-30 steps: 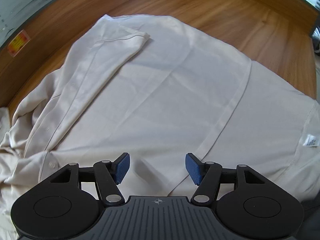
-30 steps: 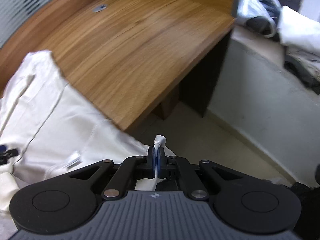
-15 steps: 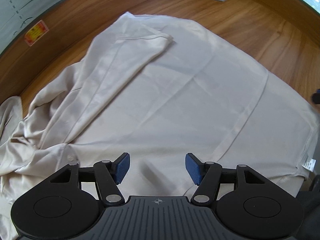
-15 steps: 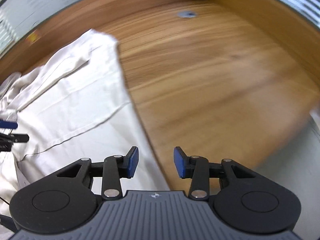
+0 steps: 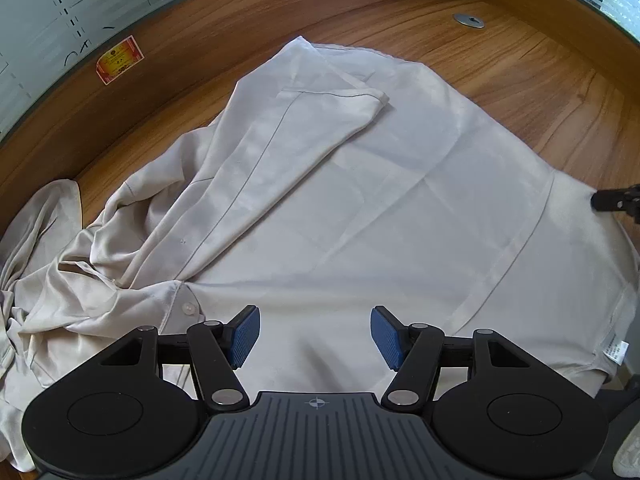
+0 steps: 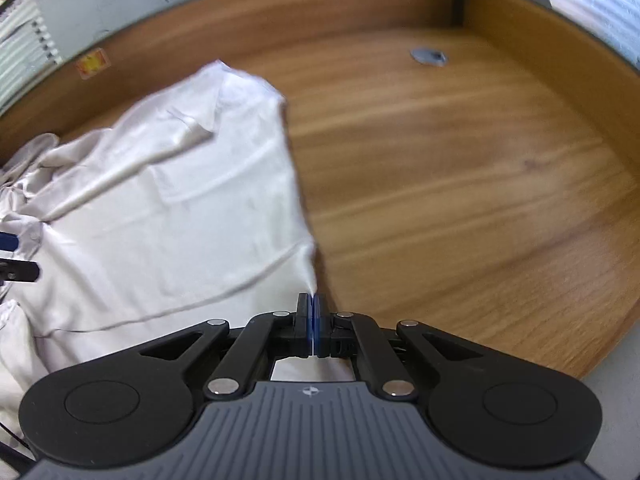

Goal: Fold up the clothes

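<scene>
A cream button shirt lies spread on the wooden desk, one sleeve folded over its body and the other bunched at the left. My left gripper hovers open over the shirt's near hem, nothing between its blue pads. My right gripper is shut on the shirt's right edge, where the cloth tapers into the pads and shows white beneath them. Its black tip touches the shirt's right side in the left wrist view. The left gripper's fingers show at the left border of the right wrist view.
A wooden panel and frosted glass run behind the desk, with a red-yellow sticker on the panel. A metal cable grommet sits far back. Bare wood lies right of the shirt. The desk's front edge drops off at lower right.
The right gripper swung left from the desk's corner, opened, then shut on the shirt's right edge. The left gripper rose and drew back, so more of the shirt shows.
</scene>
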Action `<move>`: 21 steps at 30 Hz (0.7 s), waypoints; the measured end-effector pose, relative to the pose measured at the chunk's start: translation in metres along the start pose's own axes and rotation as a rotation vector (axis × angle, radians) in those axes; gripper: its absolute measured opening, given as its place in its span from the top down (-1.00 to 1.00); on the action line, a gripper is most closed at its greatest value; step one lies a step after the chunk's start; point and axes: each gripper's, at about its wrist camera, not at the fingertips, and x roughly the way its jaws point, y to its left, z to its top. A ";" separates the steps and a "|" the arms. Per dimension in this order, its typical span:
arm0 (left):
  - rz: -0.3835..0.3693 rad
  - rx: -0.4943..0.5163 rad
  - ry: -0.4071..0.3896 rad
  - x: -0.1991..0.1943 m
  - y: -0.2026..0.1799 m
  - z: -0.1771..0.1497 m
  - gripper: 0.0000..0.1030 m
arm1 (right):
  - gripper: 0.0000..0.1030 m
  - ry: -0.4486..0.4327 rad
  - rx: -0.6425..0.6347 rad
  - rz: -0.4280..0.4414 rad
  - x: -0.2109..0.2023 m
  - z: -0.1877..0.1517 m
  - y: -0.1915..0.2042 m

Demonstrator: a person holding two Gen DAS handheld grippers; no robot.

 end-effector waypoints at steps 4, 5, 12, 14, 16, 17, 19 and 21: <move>-0.008 0.017 0.006 0.004 0.002 -0.002 -0.25 | 0.96 0.098 -0.158 0.165 0.003 -0.002 0.038; -0.009 0.024 0.007 0.005 0.002 -0.003 -0.25 | 0.96 0.119 -0.207 0.197 0.004 -0.004 0.046; -0.013 0.023 0.010 0.009 0.010 -0.007 -0.25 | 0.51 0.081 -0.187 0.178 0.000 0.011 0.039; -0.014 0.007 0.011 0.010 0.014 -0.009 -0.25 | 0.42 0.059 -0.118 0.165 -0.001 0.017 0.026; -0.012 -0.006 0.014 0.011 0.017 -0.011 -0.25 | 0.41 0.063 -0.050 0.163 0.007 0.021 0.015; -0.011 -0.012 0.016 0.012 0.018 -0.012 -0.25 | 0.41 0.070 -0.026 0.160 0.014 0.022 0.011; -0.010 -0.025 0.020 0.013 0.021 -0.015 -0.25 | 0.41 0.084 0.009 0.155 0.029 0.021 0.008; -0.010 -0.038 0.024 0.014 0.023 -0.018 -0.25 | 0.41 0.099 0.038 0.177 0.041 0.021 0.007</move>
